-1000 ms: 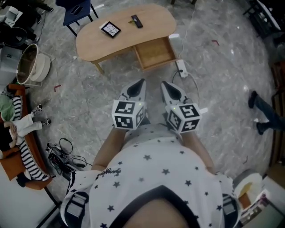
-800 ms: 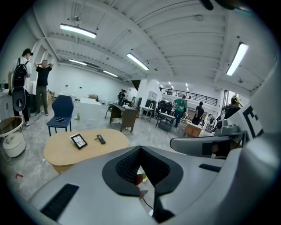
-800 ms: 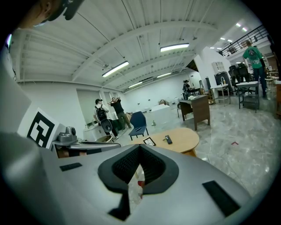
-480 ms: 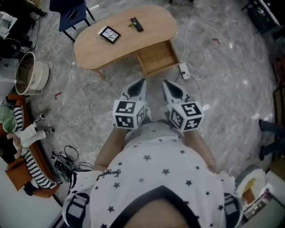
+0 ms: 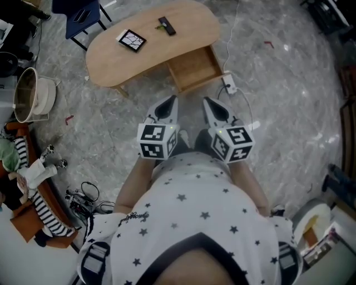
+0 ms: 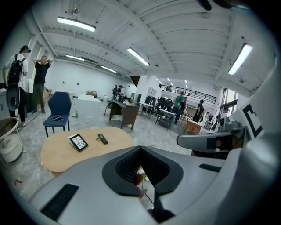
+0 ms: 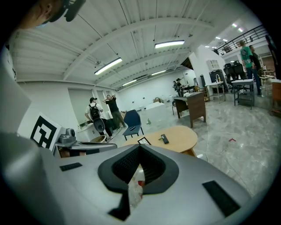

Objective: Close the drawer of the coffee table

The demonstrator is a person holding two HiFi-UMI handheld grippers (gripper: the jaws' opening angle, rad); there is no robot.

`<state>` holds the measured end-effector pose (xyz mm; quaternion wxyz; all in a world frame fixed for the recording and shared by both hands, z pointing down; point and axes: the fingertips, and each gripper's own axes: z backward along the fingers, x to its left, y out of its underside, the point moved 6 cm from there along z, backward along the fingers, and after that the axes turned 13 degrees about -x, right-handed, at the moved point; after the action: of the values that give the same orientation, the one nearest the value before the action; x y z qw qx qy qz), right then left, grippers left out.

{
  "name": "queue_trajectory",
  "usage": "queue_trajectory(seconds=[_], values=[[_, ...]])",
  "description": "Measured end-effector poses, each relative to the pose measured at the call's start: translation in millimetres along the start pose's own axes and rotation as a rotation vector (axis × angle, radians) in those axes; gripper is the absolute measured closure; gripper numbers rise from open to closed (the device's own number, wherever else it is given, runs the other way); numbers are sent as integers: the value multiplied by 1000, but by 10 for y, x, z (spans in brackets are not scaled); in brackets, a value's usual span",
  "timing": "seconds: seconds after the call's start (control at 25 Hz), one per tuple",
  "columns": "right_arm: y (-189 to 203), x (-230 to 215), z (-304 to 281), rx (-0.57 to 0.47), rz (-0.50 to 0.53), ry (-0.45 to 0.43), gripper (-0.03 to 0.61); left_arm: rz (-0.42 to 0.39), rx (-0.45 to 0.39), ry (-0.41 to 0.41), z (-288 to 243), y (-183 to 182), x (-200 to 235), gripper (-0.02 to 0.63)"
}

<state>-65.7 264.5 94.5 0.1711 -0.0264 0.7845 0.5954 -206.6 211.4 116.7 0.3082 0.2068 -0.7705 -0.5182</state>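
A light wooden coffee table (image 5: 111,47) stands on the marble floor ahead of me, its drawer (image 5: 194,68) pulled out toward me and empty. My left gripper (image 5: 172,101) and right gripper (image 5: 206,102) hang side by side just short of the drawer front, both shut with nothing between the jaws. On the tabletop lie a black-framed tile (image 5: 132,40) and a dark remote (image 5: 166,25). In the left gripper view the table (image 6: 61,154) shows beyond the jaws; in the right gripper view the table (image 7: 180,137) lies ahead.
A white power strip (image 5: 228,84) with a cable lies on the floor right of the drawer. A blue chair (image 5: 83,14) stands behind the table. A metal pot (image 5: 28,94) and clutter sit at the left. People stand far off in the hall.
I have stepped closer to the table; both grippers have moved forward toward the open drawer and stayed shut.
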Motion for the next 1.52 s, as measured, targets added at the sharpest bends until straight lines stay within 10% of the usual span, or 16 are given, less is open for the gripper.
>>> queue_trajectory(seconds=[1.52], values=[[310,-2284,-1217,232,-4,-48,571,87,124,-298,-1674,927,294,606]])
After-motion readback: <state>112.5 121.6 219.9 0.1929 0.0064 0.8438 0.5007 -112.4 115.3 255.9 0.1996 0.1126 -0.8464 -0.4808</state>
